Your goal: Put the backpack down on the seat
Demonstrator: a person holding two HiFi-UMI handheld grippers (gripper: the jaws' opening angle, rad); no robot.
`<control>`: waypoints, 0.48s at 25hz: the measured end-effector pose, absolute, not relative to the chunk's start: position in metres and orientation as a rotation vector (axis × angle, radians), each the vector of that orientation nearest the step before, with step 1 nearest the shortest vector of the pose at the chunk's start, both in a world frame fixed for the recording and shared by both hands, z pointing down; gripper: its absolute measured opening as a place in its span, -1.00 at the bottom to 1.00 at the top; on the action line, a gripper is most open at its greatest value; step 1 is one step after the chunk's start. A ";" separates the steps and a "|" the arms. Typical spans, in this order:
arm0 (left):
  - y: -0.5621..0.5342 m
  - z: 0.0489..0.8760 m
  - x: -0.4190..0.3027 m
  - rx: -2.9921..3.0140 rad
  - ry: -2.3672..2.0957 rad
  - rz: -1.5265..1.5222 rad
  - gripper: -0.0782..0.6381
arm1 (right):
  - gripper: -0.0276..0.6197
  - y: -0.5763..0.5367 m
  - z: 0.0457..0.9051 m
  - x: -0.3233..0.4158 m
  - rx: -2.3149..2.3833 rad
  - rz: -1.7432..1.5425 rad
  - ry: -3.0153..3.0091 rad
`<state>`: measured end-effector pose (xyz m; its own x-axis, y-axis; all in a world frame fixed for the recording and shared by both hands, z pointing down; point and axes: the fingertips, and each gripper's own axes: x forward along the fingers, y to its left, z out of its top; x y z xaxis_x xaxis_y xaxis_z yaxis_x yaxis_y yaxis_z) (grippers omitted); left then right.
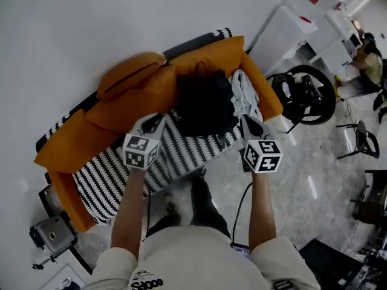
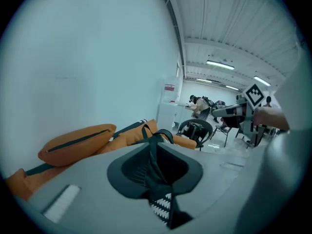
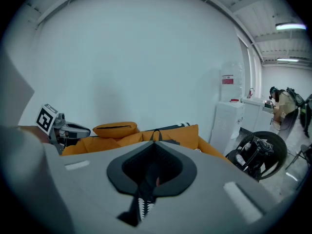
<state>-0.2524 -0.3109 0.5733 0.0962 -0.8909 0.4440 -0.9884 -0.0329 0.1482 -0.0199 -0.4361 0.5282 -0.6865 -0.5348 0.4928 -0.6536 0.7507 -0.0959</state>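
Just ahead of both sets of fingers, and between them, the black backpack (image 1: 202, 104) sits on the striped seat (image 1: 181, 153) of the orange sofa (image 1: 66, 144). The left gripper (image 1: 152, 122) has its fingers drawn narrow on a dark strap (image 2: 150, 158) that runs from them up to the bag. The right gripper (image 1: 251, 124) has its fingers pressed together, with what looks like the other strap (image 3: 148, 178) caught between them. The bag appears to be down, so the risk lies in letting go. If either hand pulls back toward the person with a strap pinched, the bag would likely drag to the seat's front edge or tip over. A one-sided release could swing it onto the white cloth (image 1: 243, 95) beyond the right fingers.
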 end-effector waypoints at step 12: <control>-0.220 0.507 -0.245 2.109 -1.894 0.336 -0.75 | -0.91 -0.331 0.464 -0.018 0.944 0.290 -2.616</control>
<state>-0.2445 -0.2199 0.5065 0.1106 -0.9271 0.3580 -0.9937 -0.0967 0.0563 -0.0176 -0.3305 0.4639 -0.7197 -0.5778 0.3851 -0.6482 0.7579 -0.0742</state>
